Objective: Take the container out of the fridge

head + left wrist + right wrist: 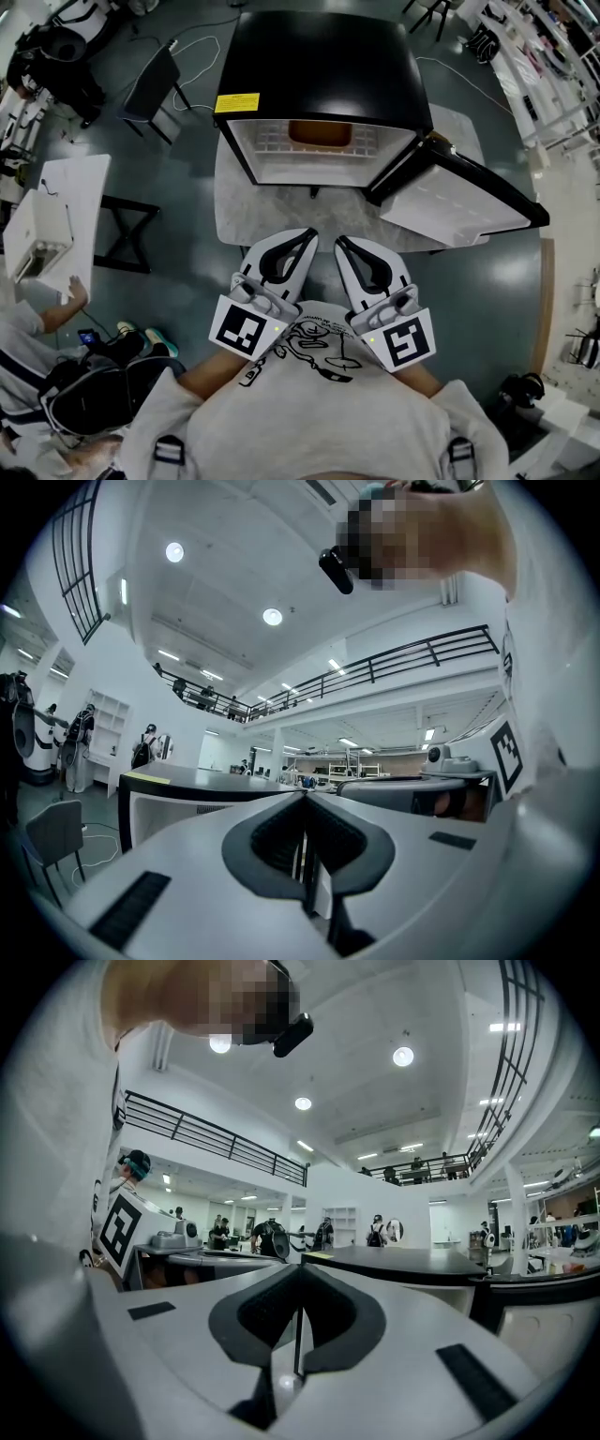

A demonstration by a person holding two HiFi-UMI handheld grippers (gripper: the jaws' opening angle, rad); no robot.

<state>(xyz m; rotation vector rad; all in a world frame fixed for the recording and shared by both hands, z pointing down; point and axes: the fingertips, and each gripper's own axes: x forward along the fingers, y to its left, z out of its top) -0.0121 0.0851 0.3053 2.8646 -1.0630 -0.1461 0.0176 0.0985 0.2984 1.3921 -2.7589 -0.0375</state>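
Note:
A small black fridge (pixel 319 66) stands in front of me on a pale mat, its door (pixel 469 192) swung open to the right. Inside on the white shelf sits an orange-brown container (pixel 319 132), partly hidden under the fridge's top edge. My left gripper (pixel 310 234) and my right gripper (pixel 340 243) are held side by side close to my chest, short of the fridge opening. Both are shut with nothing between their jaws. The left gripper view shows the shut left gripper (pixel 305 796) and the fridge's top (pixel 202 778); the right gripper view shows the shut right gripper (pixel 300 1269).
A black chair (pixel 155 89) stands left of the fridge, with cables on the floor. A white table (pixel 52 220) and a seated person (pixel 56 319) are at the left. Shelving (pixel 553 75) lines the right side. Other people stand in the hall's distance.

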